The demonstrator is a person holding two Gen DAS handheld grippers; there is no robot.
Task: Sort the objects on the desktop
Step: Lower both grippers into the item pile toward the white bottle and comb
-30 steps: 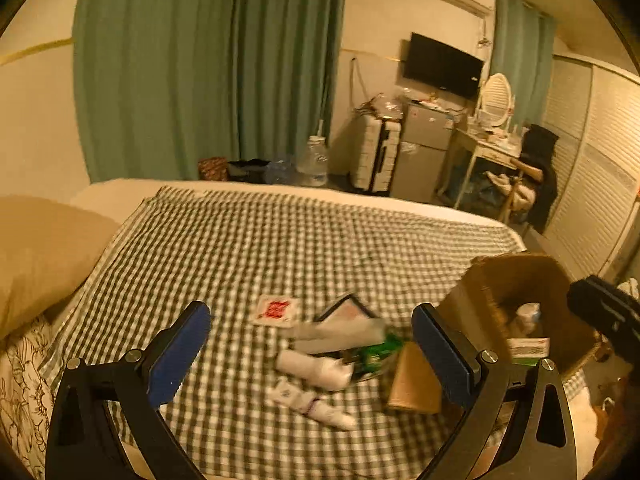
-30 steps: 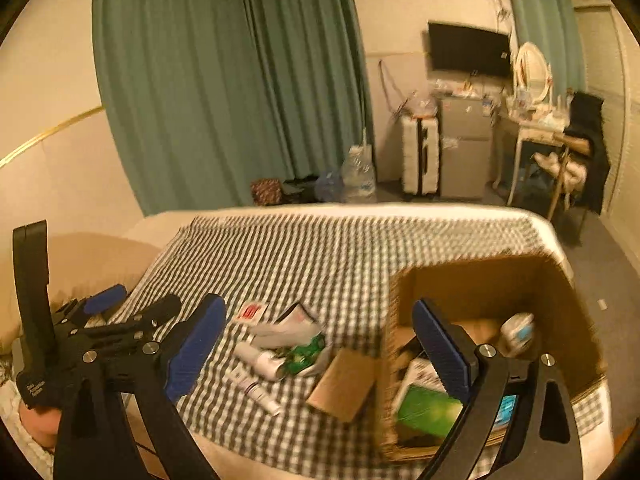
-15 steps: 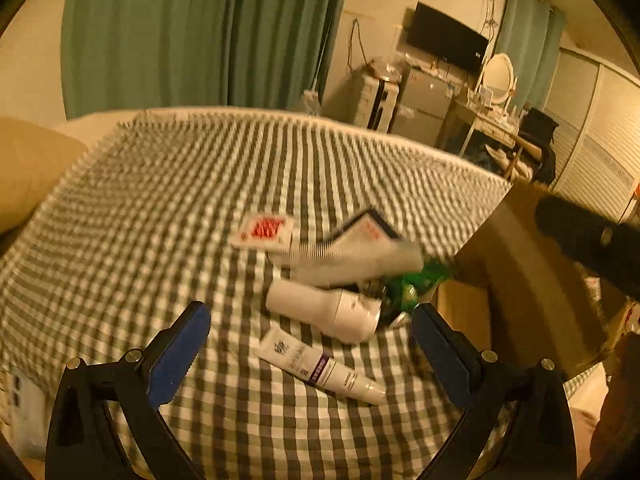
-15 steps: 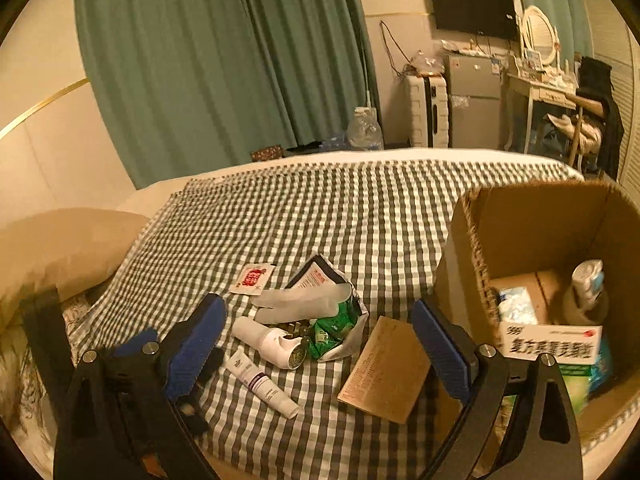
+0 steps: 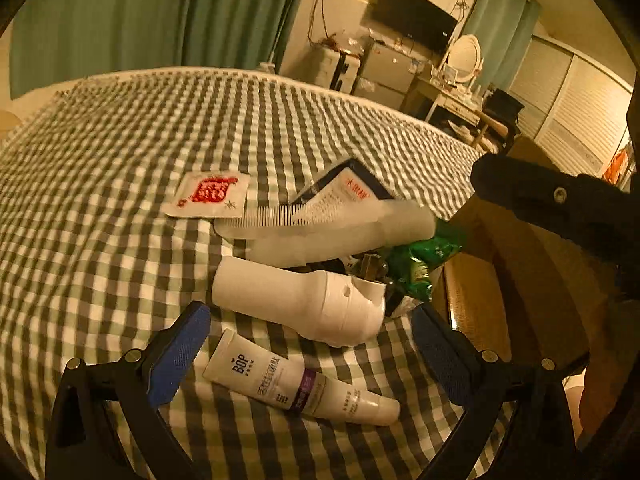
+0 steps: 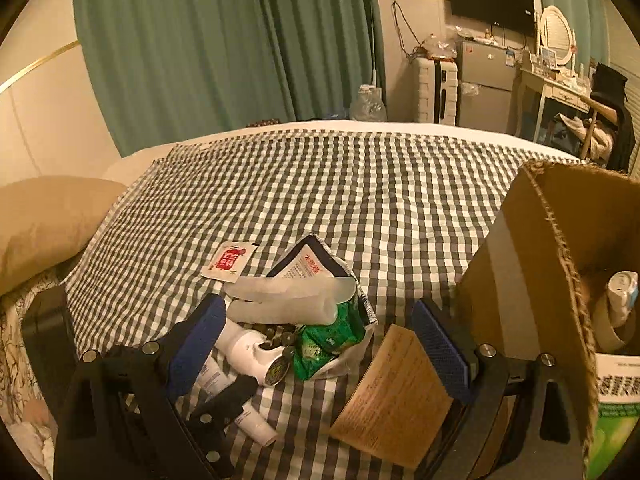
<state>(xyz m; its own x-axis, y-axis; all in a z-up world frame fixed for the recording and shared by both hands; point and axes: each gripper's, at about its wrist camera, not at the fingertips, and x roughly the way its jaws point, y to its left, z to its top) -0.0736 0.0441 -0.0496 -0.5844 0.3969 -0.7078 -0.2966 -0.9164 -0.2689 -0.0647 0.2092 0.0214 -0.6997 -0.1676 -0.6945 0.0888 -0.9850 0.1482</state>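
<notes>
**Left fingers straddle the tube**

While the cardboard box (image 6: 560, 280) stands to the right of the right gripper (image 6: 320, 344), taking up that side of the checked bedspread (image 5: 120, 140), the unsorted pile lies ahead of both grippers. The white bottle (image 5: 304, 300) rests just beyond the left gripper (image 5: 308, 348), its length crossing the gap. Nearer still, the small white tube (image 5: 296, 380) lies between the spread left fingers (image 5: 176, 356), long axis also crosswise, cap toward the right finger. Both grippers are released and hold nothing. The left is plainly nearer the tube; turning to close across its width looks like the move needed.
</notes>
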